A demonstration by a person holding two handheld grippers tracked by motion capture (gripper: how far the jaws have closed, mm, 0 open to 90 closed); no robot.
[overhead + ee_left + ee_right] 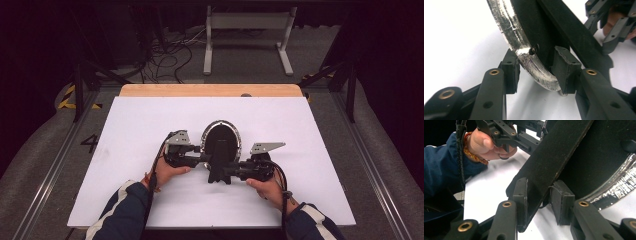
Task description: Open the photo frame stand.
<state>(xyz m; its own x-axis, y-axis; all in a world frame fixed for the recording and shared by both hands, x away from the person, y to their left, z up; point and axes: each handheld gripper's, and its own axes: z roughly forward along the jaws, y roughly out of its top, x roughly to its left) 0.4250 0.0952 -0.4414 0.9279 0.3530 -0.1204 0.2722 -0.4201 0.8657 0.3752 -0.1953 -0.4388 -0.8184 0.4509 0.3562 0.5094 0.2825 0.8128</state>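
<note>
At frame centre, one black oval mirror [220,141] with a silver rim stands on the white bench [130,130]. The left gripper [197,158] has its jaws partly open around the silver rim, one pad touching. The right gripper [231,169] has its jaws narrowed around the mirror's black stand [554,157], one pad touching. Two grippers, one mirror.
</note>
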